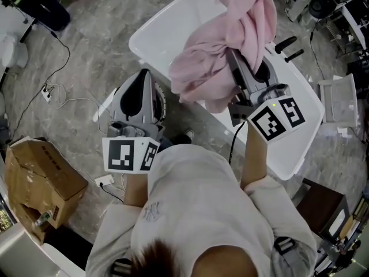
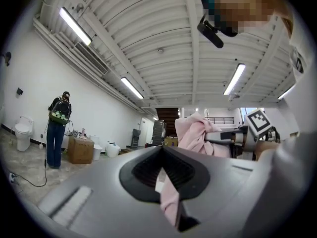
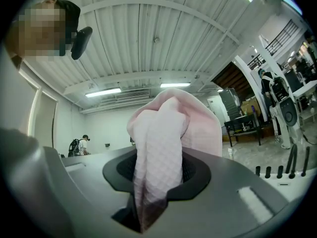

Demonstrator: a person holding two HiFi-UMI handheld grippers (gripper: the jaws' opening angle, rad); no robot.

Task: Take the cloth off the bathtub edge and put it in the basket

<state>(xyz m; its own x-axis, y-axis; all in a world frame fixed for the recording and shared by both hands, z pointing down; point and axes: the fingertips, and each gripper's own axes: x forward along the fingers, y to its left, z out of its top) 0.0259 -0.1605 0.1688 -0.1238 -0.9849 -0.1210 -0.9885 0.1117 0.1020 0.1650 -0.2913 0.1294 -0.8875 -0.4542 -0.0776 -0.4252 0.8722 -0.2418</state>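
With my right claw point(image 1: 236, 57) clamped on the bunched pink cloth point(image 1: 225, 33) above the white tub point(image 1: 167, 22), left claw point(image 1: 143, 82) closed empty alongside, I reckon carrying it to the basket comes next.

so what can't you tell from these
- Inside of the bin: head view, cloth and right gripper cover most of it.
- Right gripper's jaw tips: its own view and head view, buried in cloth.
- How much cloth the left gripper holds: its view shows only a strip.
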